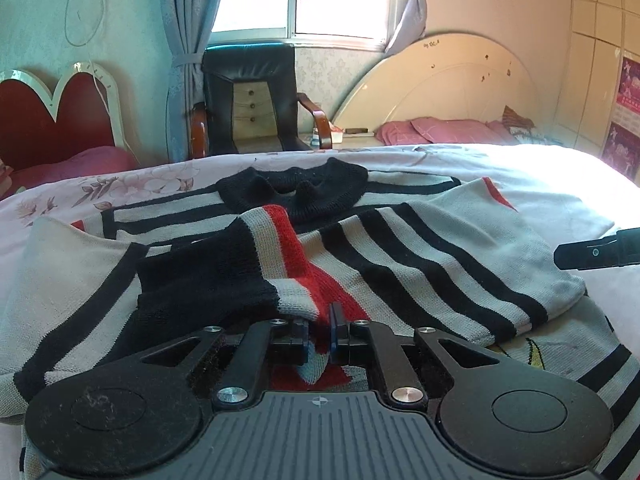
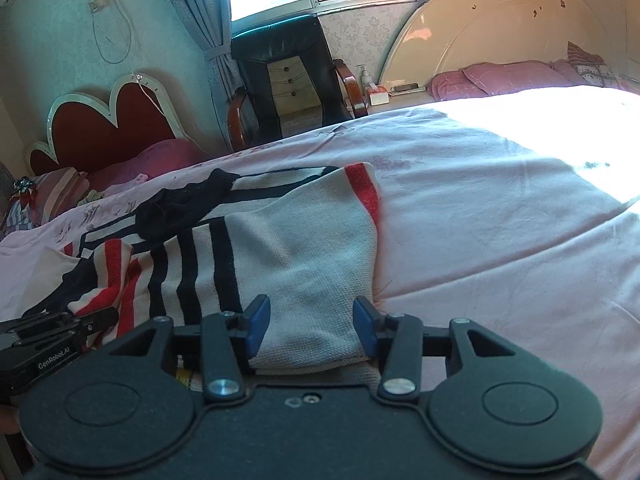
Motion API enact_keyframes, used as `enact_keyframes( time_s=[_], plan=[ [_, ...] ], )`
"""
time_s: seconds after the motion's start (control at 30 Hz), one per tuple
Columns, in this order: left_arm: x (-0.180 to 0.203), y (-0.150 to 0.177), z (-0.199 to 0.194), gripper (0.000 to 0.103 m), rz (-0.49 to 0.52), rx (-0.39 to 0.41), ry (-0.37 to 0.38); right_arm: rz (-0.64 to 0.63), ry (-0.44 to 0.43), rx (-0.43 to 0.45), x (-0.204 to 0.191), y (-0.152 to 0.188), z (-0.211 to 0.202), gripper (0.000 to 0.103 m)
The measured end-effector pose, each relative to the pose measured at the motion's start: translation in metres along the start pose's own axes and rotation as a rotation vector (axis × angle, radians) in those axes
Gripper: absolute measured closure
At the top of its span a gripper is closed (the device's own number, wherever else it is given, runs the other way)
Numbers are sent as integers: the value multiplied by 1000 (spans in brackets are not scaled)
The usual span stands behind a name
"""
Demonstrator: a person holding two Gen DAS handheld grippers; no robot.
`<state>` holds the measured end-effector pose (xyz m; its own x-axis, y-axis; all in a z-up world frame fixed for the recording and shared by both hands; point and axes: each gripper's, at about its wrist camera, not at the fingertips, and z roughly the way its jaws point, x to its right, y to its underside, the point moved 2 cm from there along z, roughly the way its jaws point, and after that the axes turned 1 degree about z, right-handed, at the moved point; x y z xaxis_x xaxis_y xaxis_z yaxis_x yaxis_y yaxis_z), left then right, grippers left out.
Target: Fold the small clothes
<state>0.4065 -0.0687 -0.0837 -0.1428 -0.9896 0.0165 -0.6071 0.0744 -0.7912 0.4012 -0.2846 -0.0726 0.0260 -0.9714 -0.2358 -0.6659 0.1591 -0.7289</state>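
A small knit sweater with white, black and red stripes and a black collar lies on the pink bedsheet. My left gripper is shut on the red and white cuff of a sleeve folded over the body. The right gripper's tip shows at the right edge of the left wrist view. In the right wrist view, my right gripper is open, its blue pads either side of the white folded sleeve. The left gripper shows at the lower left there.
A black armchair stands behind the bed under the window. A red heart-shaped headboard is at the left, a cream round headboard and pink pillows at the right. Sunlit bare sheet extends right of the sweater.
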Motion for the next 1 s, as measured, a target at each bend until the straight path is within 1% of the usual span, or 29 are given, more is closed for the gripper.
enact_keyframes(
  time_s=[0.03, 0.07, 0.1, 0.17, 0.23, 0.3, 0.37, 0.43, 0.47, 0.53, 0.6, 0.73, 0.87, 0.9, 1.0],
  plan=[
    [1, 0, -2, 62, -3, 4, 18, -5, -5, 0, -3, 0, 0, 59],
    [3, 0, -5, 37, 0, 12, 20, -11, -11, 1, -8, -1, 0, 59],
    [6, 0, -8, 32, 13, 28, 17, -16, -16, 2, -13, -1, -1, 59],
    [10, 1, -12, 31, 31, 29, 20, -29, -25, 5, -21, -3, -2, 59],
    [9, 2, -19, 31, 16, 37, 30, -46, -33, 11, -30, -4, -4, 59],
    [2, 5, -36, 31, -9, 60, 34, -69, -44, 22, -39, -6, -7, 59],
    [-13, 9, -58, 31, -38, 86, 23, -101, -59, 43, -50, -9, -12, 59],
    [-32, 21, -83, 32, -66, 110, -10, -142, -87, 62, -64, -11, -15, 59],
    [-44, 28, -93, 36, -81, 113, -35, -166, -104, 72, -71, -11, -16, 59],
    [-66, 43, -106, 48, -103, 101, -103, -233, -140, 89, -92, -11, -16, 59],
    [-90, 56, -108, 48, -130, 75, -162, -318, -184, 98, -119, -8, -12, 59],
    [-120, 65, -95, 48, -138, 42, -229, -506, -220, 93, -175, 6, 5, 59],
    [-135, 66, -76, 48, -142, 25, -237, -730, -212, 104, -225, 26, 23, 61],
    [-138, 65, -73, 48, -148, 23, -237, -788, -210, 97, -234, 31, 28, 61],
    [-145, 64, -70, 48, -183, 27, -235, -976, -167, 100, -253, 48, 44, 61]
  ],
)
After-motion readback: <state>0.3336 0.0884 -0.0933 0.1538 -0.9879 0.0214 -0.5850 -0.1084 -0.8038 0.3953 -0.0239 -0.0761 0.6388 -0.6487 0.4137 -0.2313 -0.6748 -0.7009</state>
